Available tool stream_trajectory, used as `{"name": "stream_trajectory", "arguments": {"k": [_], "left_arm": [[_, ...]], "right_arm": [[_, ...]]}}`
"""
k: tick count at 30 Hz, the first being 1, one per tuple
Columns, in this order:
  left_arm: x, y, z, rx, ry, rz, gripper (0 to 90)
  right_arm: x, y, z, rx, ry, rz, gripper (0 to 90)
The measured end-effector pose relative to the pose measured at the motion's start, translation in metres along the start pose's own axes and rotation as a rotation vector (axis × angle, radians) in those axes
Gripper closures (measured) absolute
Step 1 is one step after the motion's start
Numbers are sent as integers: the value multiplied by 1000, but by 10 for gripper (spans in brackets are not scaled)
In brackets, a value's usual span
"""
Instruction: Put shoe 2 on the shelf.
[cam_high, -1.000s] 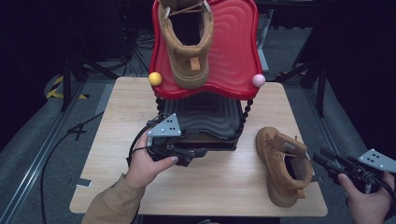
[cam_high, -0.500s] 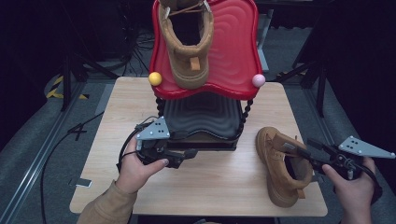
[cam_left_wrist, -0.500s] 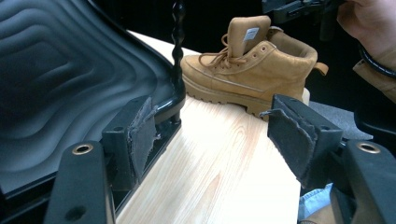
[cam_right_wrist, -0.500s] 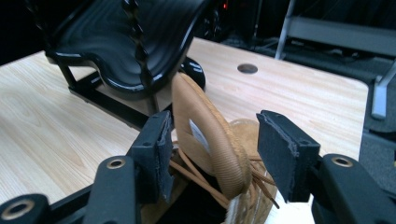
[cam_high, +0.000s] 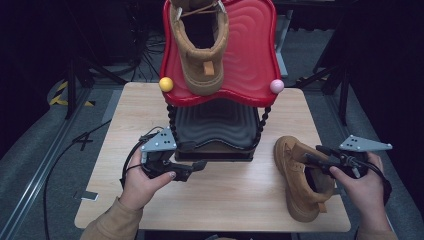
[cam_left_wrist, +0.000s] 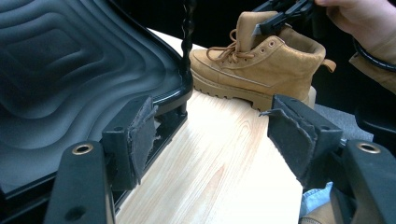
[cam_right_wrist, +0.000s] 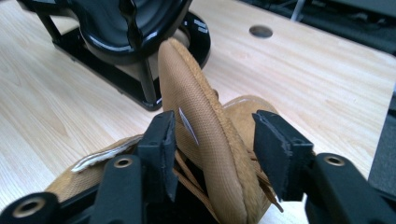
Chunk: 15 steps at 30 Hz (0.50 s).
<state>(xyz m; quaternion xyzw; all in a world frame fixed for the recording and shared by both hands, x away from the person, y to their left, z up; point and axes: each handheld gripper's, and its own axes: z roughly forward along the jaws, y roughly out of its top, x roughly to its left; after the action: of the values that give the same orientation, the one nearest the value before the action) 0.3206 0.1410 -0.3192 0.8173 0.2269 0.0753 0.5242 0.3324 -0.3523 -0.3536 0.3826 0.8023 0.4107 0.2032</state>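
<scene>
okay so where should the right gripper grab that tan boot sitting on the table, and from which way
Probably the padded tongue, taken from above and from the boot's heel end. The boot on the table stands upright on its sole with the opening facing up, and the tongue rises as a thin flap there. The right gripper already straddles it, its jaws having just been closing, with the far pad not yet touching.

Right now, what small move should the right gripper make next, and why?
Probably close the right gripper on the tongue of the boot: the tongue stands between its open jaws, the left pad beside it, a gap remaining on the right.
</scene>
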Motion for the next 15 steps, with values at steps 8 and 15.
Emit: {"name": "stream_trajectory", "arguments": {"k": [8, 15], "left_arm": [[4, 0, -1, -3, -5, 1, 328], [2, 0, 0, -8, -5, -12, 328]], "right_arm": [[-1, 13, 14, 154, 10, -65, 549], [-2, 15, 23, 188, 43, -64, 586]]}}
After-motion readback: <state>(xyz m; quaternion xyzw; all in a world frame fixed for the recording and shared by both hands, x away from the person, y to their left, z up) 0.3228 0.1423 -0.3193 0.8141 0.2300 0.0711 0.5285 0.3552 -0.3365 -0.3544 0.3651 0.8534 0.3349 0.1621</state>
